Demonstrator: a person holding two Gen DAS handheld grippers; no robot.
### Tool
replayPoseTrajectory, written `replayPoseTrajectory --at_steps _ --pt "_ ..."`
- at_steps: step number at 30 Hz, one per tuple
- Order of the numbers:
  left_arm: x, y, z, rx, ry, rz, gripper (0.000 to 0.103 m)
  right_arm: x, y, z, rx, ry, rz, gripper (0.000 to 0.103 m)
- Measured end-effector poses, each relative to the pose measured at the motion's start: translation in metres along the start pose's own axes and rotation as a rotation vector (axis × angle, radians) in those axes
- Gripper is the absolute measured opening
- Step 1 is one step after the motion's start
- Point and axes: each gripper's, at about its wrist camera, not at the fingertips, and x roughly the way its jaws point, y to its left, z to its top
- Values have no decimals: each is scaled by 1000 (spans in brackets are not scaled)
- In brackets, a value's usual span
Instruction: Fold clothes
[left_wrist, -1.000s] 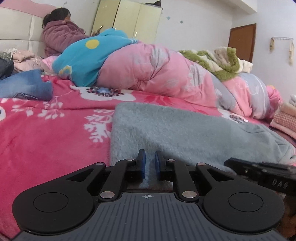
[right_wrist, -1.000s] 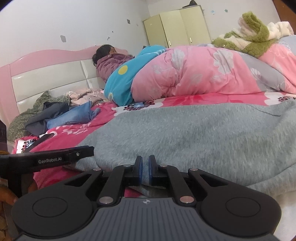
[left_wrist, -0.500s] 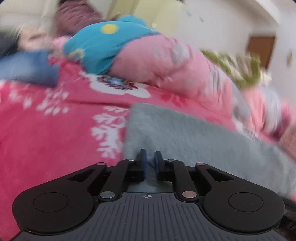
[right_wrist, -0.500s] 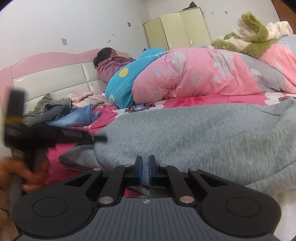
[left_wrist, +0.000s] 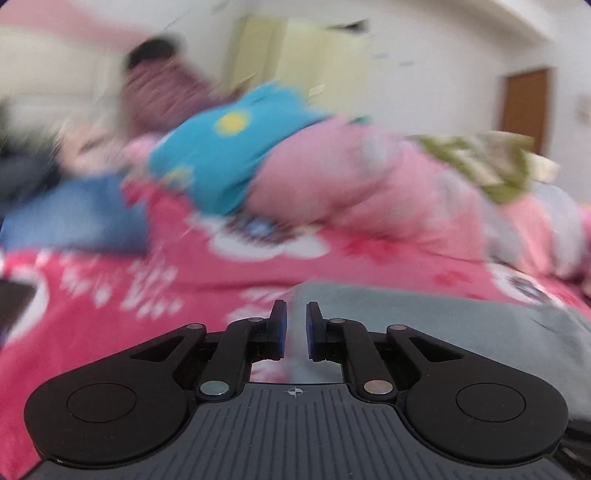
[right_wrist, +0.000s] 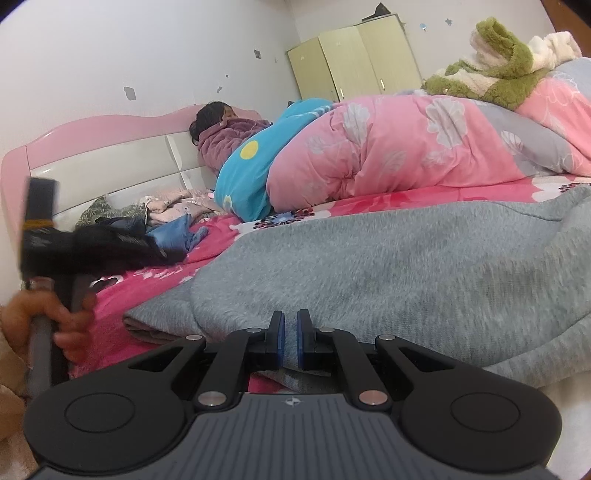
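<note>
Two sets: R fingers (right_wrist: 277, 339) pinch grey garment (right_wrist: 406, 266) hem; L fingers (left_wrist: 277, 328) just eased apart, garment beside them.

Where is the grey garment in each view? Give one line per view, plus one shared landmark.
Left wrist view: grey garment lies lower right, just beyond the gripper.
Right wrist view: it fills the centre and right, spread on the bed.
Shared landmark: the blue quilt with a yellow dot.
</note>
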Motion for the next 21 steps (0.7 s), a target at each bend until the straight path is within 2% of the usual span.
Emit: replayPoseTrajectory --at_steps 3,7,10,17,19,21 --pt "-14 -37 -11 87 -16 -164 18 0 0 0 0 -2 -1 5" --pt "-9 -67 -43 104 54 -306 18 1 -1 0 12 -2 0 5" --pt "-2 -67 -60 83 86 -312 19 0 -2 0 28 -4 2 5" --pt "-5 -64 -68 95 56 -321 19 -5 -5 6 71 11 4 5" --pt "-4 -63 -66 83 56 -324 19 -16 -3 13 68 3 -21 8" --pt "-3 -63 -66 76 56 -326 19 -34 -2 22 36 -41 -73 11"
